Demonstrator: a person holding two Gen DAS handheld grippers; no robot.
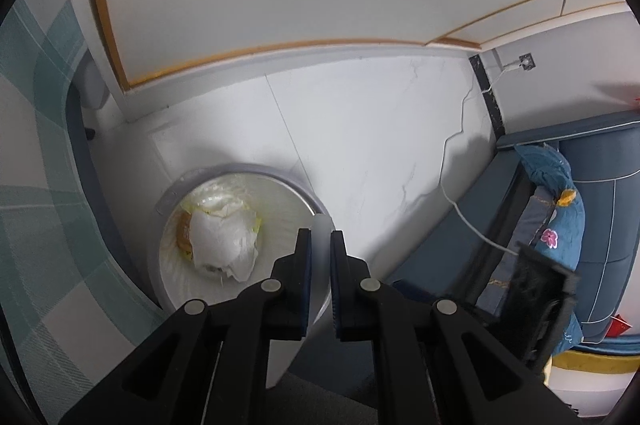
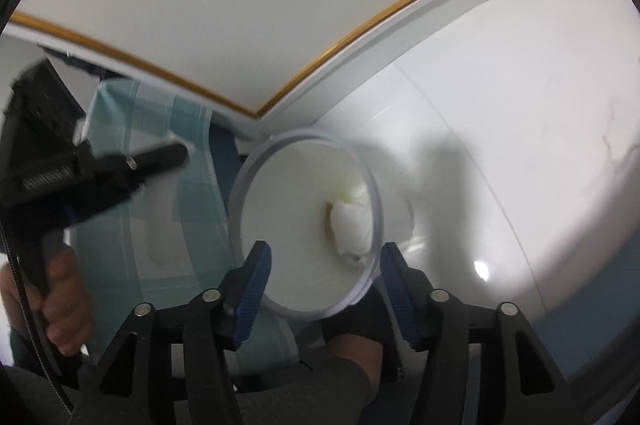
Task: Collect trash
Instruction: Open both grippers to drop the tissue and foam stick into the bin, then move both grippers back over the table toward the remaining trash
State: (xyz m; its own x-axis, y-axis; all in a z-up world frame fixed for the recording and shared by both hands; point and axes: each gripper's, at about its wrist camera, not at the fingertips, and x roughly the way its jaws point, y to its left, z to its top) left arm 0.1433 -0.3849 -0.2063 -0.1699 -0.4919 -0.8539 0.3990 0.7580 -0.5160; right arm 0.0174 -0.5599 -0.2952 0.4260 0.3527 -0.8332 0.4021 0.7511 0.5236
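Crumpled tissue point(image 1: 224, 245) inside white bin point(image 1: 280, 185)

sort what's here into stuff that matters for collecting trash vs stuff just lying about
For the job:
trash bin
crumpled white paper inside it
left gripper
right gripper

Just lying about:
blue sofa
floral cushion
white cable
checked cloth

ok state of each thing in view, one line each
bin: upright on the floor, no lid, lined with a bag
tissue wad: crumpled, inside the bin
left gripper: over the bin rim, fingers slightly apart, nothing between them
right gripper: above the bin, fingers wide apart, empty
cable: plugged into the wall socket, trailing loose to the sofa
cushion: slumped on the sofa
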